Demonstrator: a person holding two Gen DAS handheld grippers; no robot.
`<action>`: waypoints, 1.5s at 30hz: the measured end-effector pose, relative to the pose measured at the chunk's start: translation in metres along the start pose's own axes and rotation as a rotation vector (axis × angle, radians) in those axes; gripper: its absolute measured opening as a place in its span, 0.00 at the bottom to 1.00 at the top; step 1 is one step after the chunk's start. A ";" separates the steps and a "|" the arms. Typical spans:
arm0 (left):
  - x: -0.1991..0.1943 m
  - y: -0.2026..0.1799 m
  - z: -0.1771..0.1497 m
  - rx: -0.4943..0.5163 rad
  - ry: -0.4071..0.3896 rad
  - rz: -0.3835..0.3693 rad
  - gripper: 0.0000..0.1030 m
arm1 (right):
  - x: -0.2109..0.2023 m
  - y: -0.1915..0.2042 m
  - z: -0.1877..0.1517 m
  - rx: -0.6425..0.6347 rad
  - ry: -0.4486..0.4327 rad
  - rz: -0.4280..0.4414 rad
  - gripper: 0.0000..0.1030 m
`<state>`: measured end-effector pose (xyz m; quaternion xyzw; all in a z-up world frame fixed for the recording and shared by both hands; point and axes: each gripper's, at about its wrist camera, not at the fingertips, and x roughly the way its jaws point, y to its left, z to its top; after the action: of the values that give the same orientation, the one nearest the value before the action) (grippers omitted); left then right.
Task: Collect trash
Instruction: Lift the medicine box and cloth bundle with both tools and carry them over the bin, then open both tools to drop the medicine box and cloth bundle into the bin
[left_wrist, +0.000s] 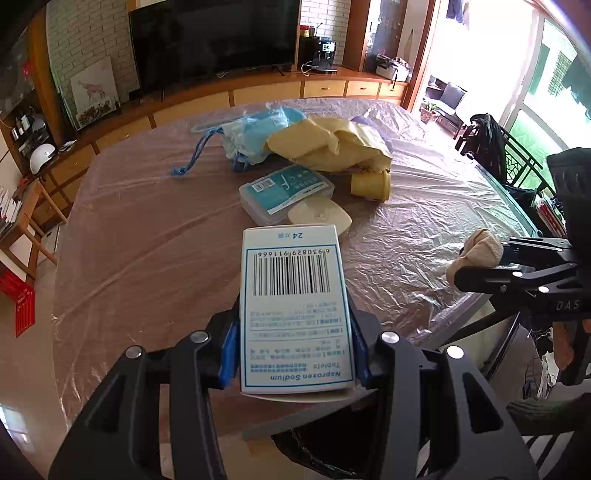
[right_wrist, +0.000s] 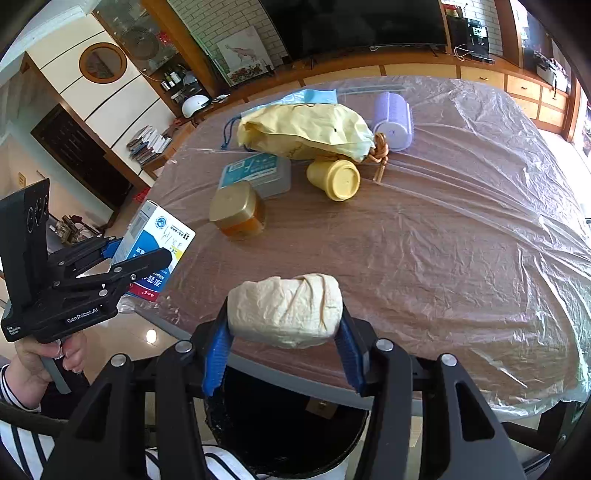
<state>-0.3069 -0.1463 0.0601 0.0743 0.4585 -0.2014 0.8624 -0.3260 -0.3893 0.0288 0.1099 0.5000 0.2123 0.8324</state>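
White medicine box (left_wrist: 293, 310) clamped between left gripper (left_wrist: 295, 347) blue pads, held above table (left_wrist: 147, 229) near edge. Right gripper (right_wrist: 284, 332) squeezes crumpled beige wad (right_wrist: 286, 310), narrow gap, over black bin (right_wrist: 288, 428). Further back on the plastic-covered table: yellow cup (right_wrist: 336, 179), amber jar (right_wrist: 238, 214), clear case (right_wrist: 258, 173), yellow bag (right_wrist: 306, 129).

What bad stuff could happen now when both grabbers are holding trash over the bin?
1. The left gripper pinches the medicine box only at its lower end, so it might tip or slip and miss the black bin.
2. The wad in the right gripper is soft and could squash out of the grip.
3. Both grippers are close together at the table edge and might bump.
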 end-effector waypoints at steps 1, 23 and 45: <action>-0.004 0.000 0.000 0.006 -0.004 -0.011 0.47 | -0.002 0.001 0.000 0.000 -0.001 0.015 0.49; -0.026 -0.067 -0.063 0.290 0.106 -0.167 0.47 | -0.005 0.034 -0.062 -0.169 0.168 0.094 0.49; 0.044 -0.070 -0.104 0.305 0.258 -0.122 0.47 | 0.047 0.038 -0.098 -0.225 0.245 -0.022 0.49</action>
<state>-0.3933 -0.1890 -0.0310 0.2011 0.5331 -0.3090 0.7615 -0.4023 -0.3372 -0.0401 -0.0165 0.5719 0.2696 0.7746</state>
